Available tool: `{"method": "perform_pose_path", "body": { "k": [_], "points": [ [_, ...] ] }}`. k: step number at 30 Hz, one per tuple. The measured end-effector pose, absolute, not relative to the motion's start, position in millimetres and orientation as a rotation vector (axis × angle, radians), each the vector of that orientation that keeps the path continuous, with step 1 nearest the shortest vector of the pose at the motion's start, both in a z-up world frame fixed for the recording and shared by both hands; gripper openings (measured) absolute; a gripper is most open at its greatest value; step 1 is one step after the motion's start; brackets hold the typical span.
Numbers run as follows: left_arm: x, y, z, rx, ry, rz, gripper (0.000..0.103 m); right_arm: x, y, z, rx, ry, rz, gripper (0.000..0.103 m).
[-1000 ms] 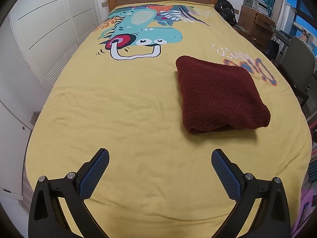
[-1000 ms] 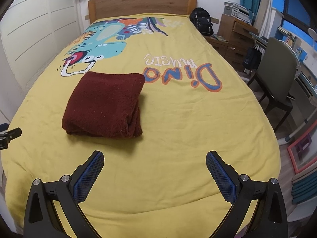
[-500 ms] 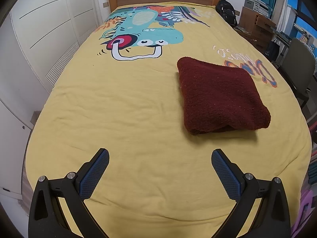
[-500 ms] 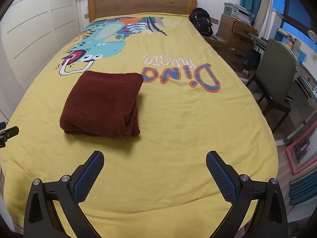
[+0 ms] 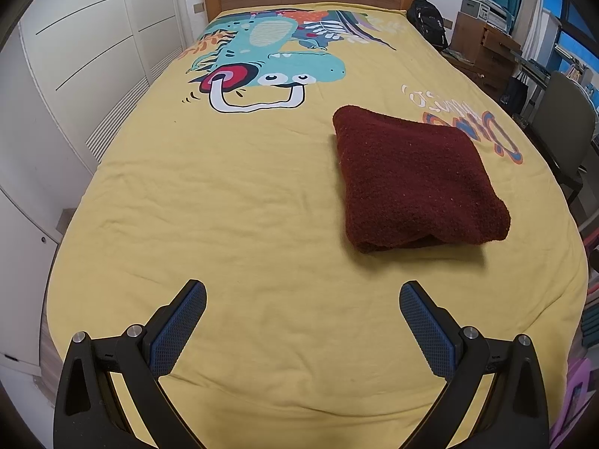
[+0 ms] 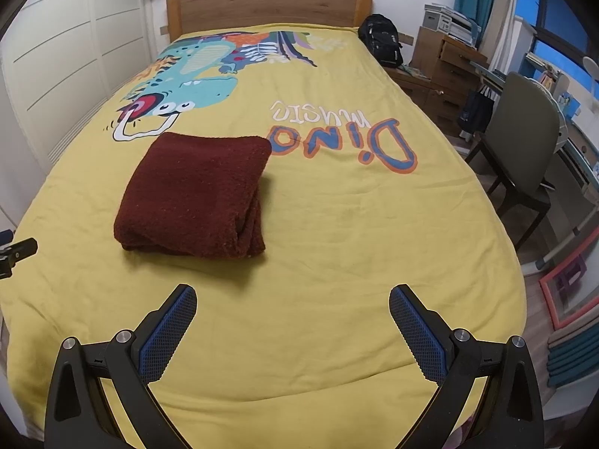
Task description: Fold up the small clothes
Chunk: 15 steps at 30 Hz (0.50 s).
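Note:
A dark red fleece garment (image 5: 411, 179) lies folded into a thick rectangle on the yellow dinosaur bedspread (image 5: 232, 202). In the left wrist view it sits ahead and to the right of my left gripper (image 5: 302, 299), which is open and holds nothing. In the right wrist view the same garment (image 6: 198, 194) lies ahead and to the left of my right gripper (image 6: 292, 301), also open and holding nothing. Both grippers hover over the near part of the bed, apart from the garment. A bit of the left gripper (image 6: 15, 254) shows at the left edge of the right wrist view.
A white wardrobe (image 5: 75, 75) runs along the bed's left side. A wooden headboard (image 6: 269, 3) stands at the far end. To the right stand a black backpack (image 6: 382, 41), a wooden dresser (image 6: 445, 71), a grey chair (image 6: 524, 149) and a desk. Frames (image 6: 569, 280) lean near the floor.
Both views have shifted slightly; the garment lies as before and both grippers stay open.

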State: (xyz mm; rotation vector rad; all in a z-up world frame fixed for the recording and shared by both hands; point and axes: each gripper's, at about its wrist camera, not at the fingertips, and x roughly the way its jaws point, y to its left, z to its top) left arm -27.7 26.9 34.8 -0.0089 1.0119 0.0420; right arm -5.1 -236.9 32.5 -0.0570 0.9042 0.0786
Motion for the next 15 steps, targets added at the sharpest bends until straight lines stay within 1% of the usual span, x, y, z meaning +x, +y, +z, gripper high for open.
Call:
{"method": "perform_pose_path", "body": {
  "k": [15],
  "points": [
    [-27.6, 25.4, 32.8, -0.006, 1.013, 0.033, 0.102, -4.9, -238.1, 28.4, -0.054, 0.914, 0.080, 0.103]
  ]
}}
